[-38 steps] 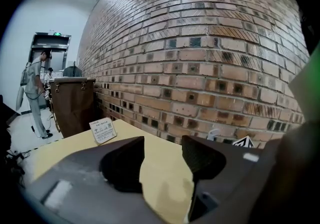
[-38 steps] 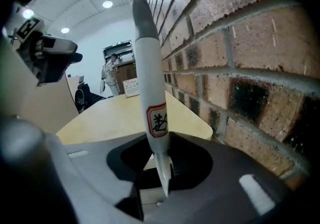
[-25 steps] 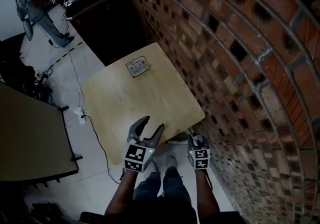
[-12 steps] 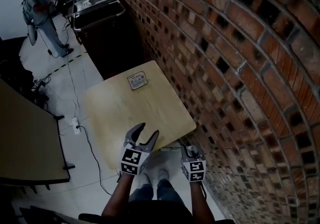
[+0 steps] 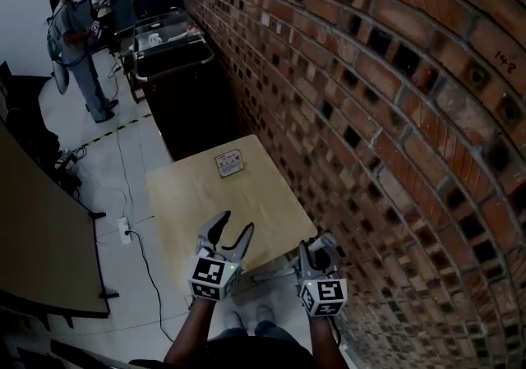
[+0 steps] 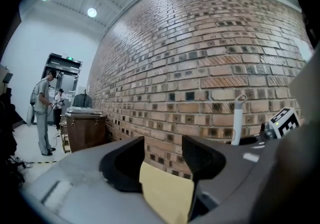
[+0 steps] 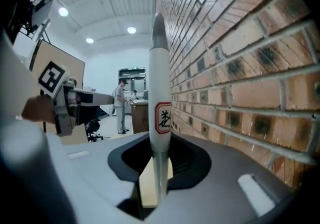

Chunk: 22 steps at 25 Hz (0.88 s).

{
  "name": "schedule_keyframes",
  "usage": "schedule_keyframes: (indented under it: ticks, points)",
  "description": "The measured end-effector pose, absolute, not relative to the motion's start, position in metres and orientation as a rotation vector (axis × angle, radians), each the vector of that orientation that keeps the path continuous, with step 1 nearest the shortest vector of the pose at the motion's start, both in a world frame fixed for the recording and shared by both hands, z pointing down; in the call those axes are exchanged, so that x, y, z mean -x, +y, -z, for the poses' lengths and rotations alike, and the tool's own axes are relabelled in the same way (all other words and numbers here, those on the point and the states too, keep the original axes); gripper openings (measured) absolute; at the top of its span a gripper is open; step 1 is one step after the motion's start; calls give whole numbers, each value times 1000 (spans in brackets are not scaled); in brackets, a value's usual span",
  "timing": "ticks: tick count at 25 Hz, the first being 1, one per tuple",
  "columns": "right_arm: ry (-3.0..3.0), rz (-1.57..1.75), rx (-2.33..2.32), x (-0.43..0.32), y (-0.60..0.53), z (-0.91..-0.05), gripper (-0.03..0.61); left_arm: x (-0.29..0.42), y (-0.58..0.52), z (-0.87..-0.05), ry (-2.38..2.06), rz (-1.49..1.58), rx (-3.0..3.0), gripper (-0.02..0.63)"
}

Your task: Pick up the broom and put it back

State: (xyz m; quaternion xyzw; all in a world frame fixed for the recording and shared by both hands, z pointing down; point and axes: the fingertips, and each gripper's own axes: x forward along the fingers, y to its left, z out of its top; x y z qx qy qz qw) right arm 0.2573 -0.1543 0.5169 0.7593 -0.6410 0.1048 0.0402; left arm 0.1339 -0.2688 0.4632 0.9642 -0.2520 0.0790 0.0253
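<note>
My right gripper [image 7: 159, 164] is shut on the broom's white handle [image 7: 160, 93], which stands upright between the jaws and bears a red-framed label. In the head view this gripper [image 5: 317, 249] is at the lower right, close to the brick wall [image 5: 370, 113]. The left gripper [image 5: 233, 225] is open and holds nothing, hanging over the near edge of the wooden table [image 5: 197, 195]. From the left gripper view its jaws [image 6: 162, 160] stand apart, and the handle [image 6: 237, 123] with its loop end rises at the right. The broom's head is hidden.
A small card box [image 5: 228, 164] lies at the table's far side. A dark cabinet [image 5: 185, 96] stands beyond it against the wall. Two people [image 5: 78, 47] stand far back on the left. A brown board [image 5: 41, 228] and a floor cable [image 5: 125, 232] lie to the left.
Both grippers have risen, the right one carrying the broom handle up with it. The table now looks smaller and lower below them. The left jaws stay open.
</note>
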Motion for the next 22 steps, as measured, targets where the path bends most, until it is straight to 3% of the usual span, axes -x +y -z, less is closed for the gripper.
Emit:
schedule_keyframes:
  ticks: [11, 22]
  points:
    - [-2060, -90, -2438, -223, -162, -401, 84, -94, -260, -405, -928, -81, -3007, 234]
    - [-2118, 45, -2429, -202, -167, -352, 84, -57, -266, -371, -1113, 34, -2955, 234]
